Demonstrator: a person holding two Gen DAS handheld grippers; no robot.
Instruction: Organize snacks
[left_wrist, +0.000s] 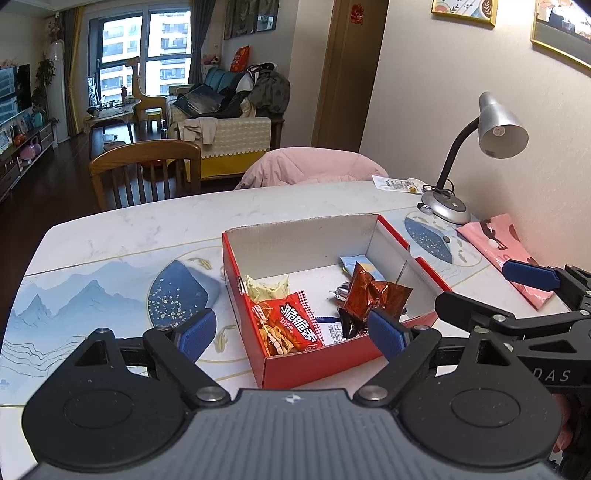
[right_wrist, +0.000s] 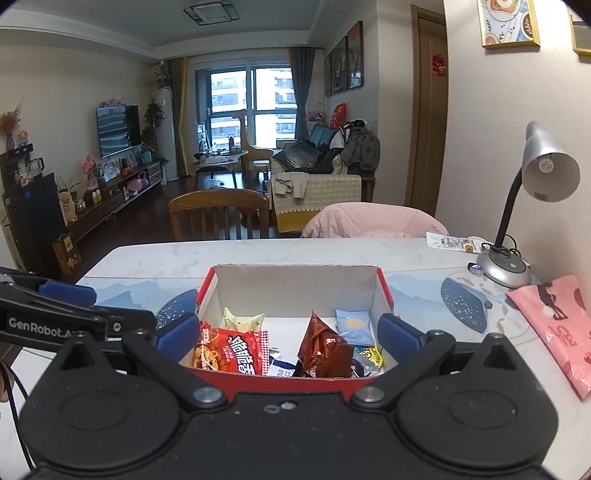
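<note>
An open red cardboard box (left_wrist: 295, 365) (right_wrist: 295, 384) stands on the table and holds several snack packets. Among them are a red noodle-snack packet (left_wrist: 291, 328) (right_wrist: 229, 354), a brown foil packet (left_wrist: 373, 295) (right_wrist: 321, 347), a pale yellow packet (left_wrist: 266, 288) (right_wrist: 242, 319) and a light blue packet (left_wrist: 360, 266) (right_wrist: 352, 325). My left gripper (left_wrist: 291, 334) is open and empty, just in front of the box's near left corner. My right gripper (right_wrist: 290, 334) is open and empty, its fingers astride the box's near wall. The right gripper also shows at the right edge of the left wrist view (left_wrist: 532, 275).
A pink patterned bag (left_wrist: 498, 251) (right_wrist: 554, 325) lies on the table right of the box. A silver desk lamp (left_wrist: 498, 125) (right_wrist: 546, 170) stands at the back right by the wall. A wooden chair (left_wrist: 144, 166) and a pink jacket on a chair (left_wrist: 314, 166) stand behind the table.
</note>
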